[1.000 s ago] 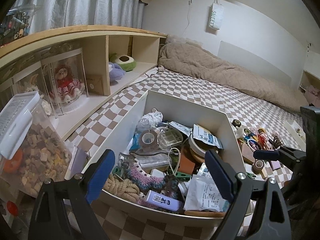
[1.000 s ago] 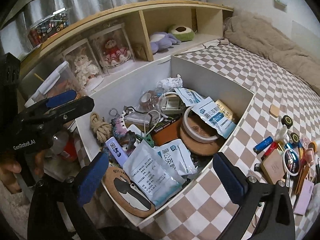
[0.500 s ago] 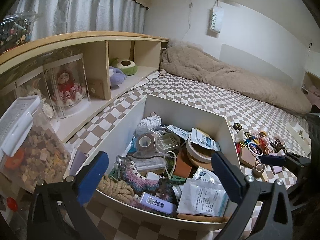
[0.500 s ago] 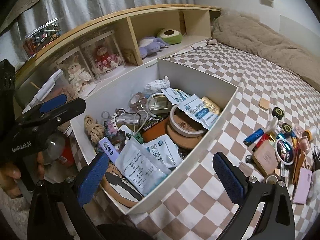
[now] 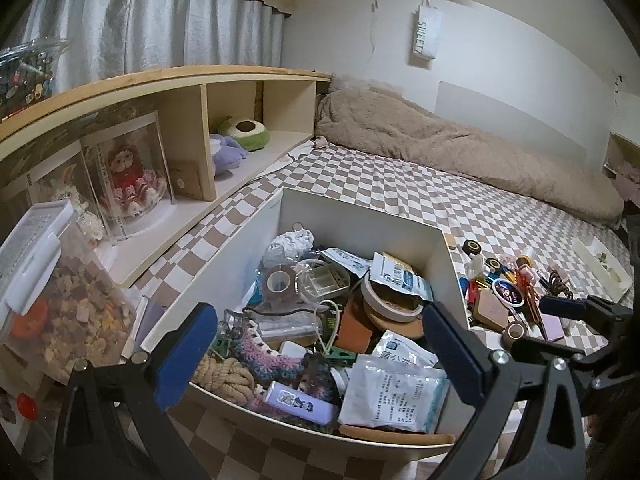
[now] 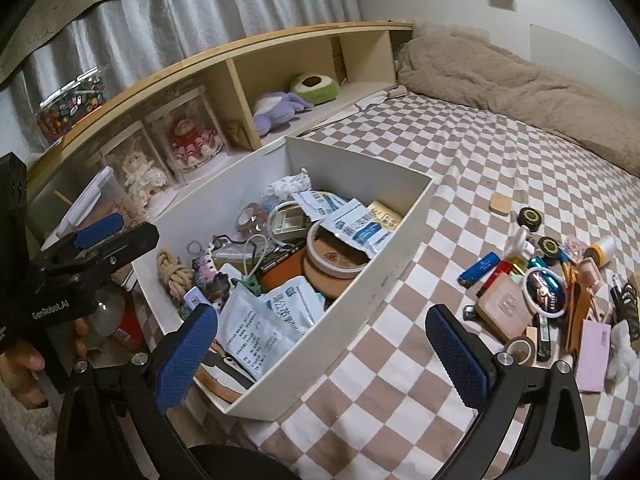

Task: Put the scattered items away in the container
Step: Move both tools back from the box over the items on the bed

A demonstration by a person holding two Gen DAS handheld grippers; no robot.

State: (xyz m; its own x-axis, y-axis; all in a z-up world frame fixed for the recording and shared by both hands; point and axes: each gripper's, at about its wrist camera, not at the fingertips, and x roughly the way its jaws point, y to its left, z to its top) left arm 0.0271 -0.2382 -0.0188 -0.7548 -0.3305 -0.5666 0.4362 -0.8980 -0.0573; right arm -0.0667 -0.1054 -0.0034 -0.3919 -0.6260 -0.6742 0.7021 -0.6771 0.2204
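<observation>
A white open box (image 5: 360, 216) (image 6: 360, 168) sits on the checkered bed, full of packets, tape rolls, a rope knot and crochet pieces. To its right lies a pile of scattered items (image 6: 536, 284) (image 5: 508, 288): a blue lighter (image 6: 478, 269), a tan compact (image 6: 505, 306), a small tape roll (image 6: 519, 348), a pink pad (image 6: 594, 356). My left gripper (image 5: 320, 356) hovers over the box's near end, open and empty. My right gripper (image 6: 322, 356) hangs over the box's right wall, open, holding nothing. Each gripper shows at the edge of the other's view.
A wooden shelf (image 5: 248, 76) along the left holds cased dolls and plush toys. A clear snack jar (image 5: 60, 312) stands near the box's left corner. A beige blanket (image 5: 460, 148) lies at the far end. A white tray (image 5: 600, 264) sits far right.
Both grippers have drawn back a little from the box. The right view has swung toward the scattered pile. The left jaws stand slightly wider than a second ago.
</observation>
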